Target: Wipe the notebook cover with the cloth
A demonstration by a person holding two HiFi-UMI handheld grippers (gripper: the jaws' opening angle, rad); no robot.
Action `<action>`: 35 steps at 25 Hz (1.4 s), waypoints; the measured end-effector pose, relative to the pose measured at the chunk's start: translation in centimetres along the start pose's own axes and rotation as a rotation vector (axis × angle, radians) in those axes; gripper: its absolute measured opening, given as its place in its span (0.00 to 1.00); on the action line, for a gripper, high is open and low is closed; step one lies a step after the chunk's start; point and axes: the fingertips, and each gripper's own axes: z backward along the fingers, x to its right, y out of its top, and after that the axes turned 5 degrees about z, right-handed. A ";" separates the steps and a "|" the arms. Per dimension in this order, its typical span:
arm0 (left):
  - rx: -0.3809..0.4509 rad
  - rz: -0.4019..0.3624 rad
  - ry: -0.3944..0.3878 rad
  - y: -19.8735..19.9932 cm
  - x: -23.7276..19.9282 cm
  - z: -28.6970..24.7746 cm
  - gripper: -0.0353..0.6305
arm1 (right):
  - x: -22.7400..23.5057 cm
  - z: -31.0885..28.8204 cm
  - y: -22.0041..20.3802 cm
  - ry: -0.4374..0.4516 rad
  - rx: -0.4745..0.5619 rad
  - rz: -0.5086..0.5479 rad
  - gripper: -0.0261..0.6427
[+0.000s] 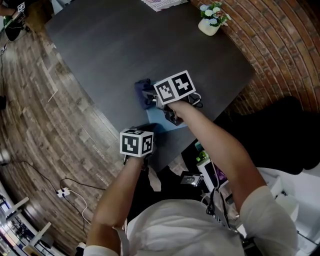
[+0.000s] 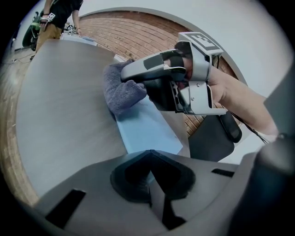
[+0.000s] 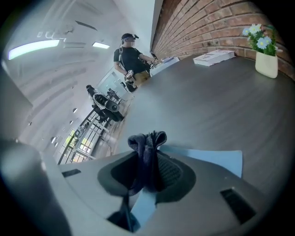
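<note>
A light blue notebook (image 1: 161, 121) lies near the front edge of the dark table (image 1: 125, 45). A dark blue cloth (image 1: 143, 93) rests bunched on the notebook's far end. My right gripper (image 1: 150, 96) is shut on the cloth (image 3: 146, 150), and the blue cover (image 3: 214, 159) shows just beyond its jaws. The left gripper view shows the cloth (image 2: 119, 90) pressed under the right gripper (image 2: 132, 77) onto the notebook (image 2: 146, 129). My left gripper (image 2: 151, 162) is shut on the notebook's near edge, its marker cube (image 1: 136, 142) above the corner.
A white vase with flowers (image 1: 212, 21) stands at the table's far right, and a flat book (image 1: 162, 4) lies at the far edge. A black chair (image 2: 216, 138) stands beside the table. A person (image 3: 131, 57) stands far off. Brick paving runs along the right.
</note>
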 end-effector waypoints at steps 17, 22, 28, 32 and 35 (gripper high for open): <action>0.040 0.069 -0.004 0.1 -0.2 0.1 0.06 | 3.4 -0.8 -1.0 -0.062 -0.079 0.059 0.20; 0.043 0.070 -0.001 0.1 -0.2 0.2 0.06 | 4.8 0.4 -1.3 -0.089 -0.073 0.051 0.20; 0.044 0.069 0.003 0.0 -0.2 0.2 0.06 | 6.2 1.7 -1.7 -0.119 -0.072 0.052 0.20; 0.045 0.069 0.005 0.1 -0.2 0.1 0.06 | 7.1 2.5 -2.0 -0.140 -0.076 0.065 0.20; 0.045 0.069 0.003 0.1 -0.2 0.1 0.06 | 7.7 3.2 -2.3 -0.162 -0.082 0.068 0.20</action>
